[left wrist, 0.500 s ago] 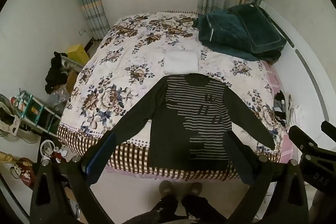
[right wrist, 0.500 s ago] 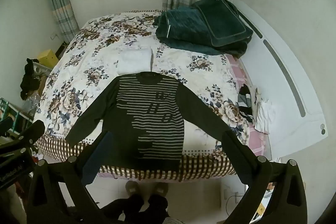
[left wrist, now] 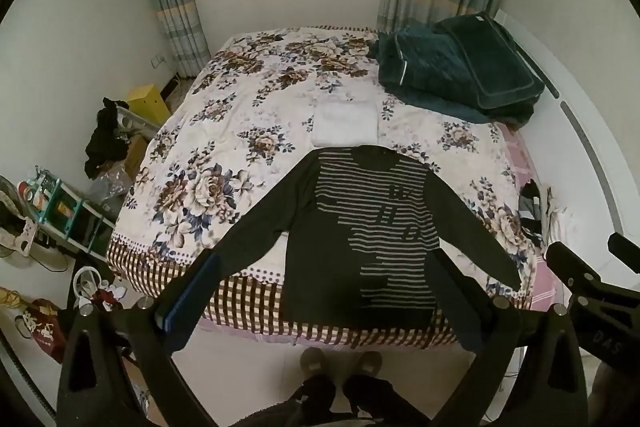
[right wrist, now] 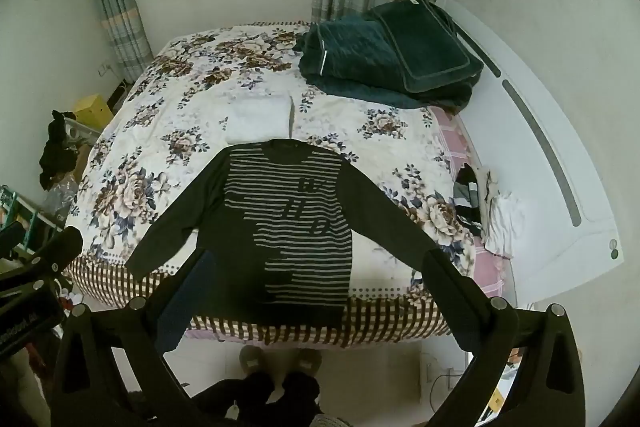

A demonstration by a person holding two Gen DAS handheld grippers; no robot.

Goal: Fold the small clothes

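A dark long-sleeved sweater with pale stripes (left wrist: pixel 368 227) lies flat on the near part of the floral bed (left wrist: pixel 248 115), sleeves spread, hem at the bed's front edge. It also shows in the right wrist view (right wrist: pixel 280 223). My left gripper (left wrist: pixel 328 263) is open and empty, held above and in front of the hem. My right gripper (right wrist: pixel 316 263) is open and empty, likewise held high over the bed's front edge. A folded white garment (left wrist: pixel 346 117) lies just beyond the sweater's collar.
A dark green quilt and pillow (left wrist: pixel 456 71) sit at the bed's far right. A small pile of clothes (right wrist: pixel 492 211) lies at the right edge by the white headboard (right wrist: pixel 560 167). Clutter and a shelf (left wrist: pixel 60 203) stand on the floor at left. Slippered feet (left wrist: pixel 340 363) are below.
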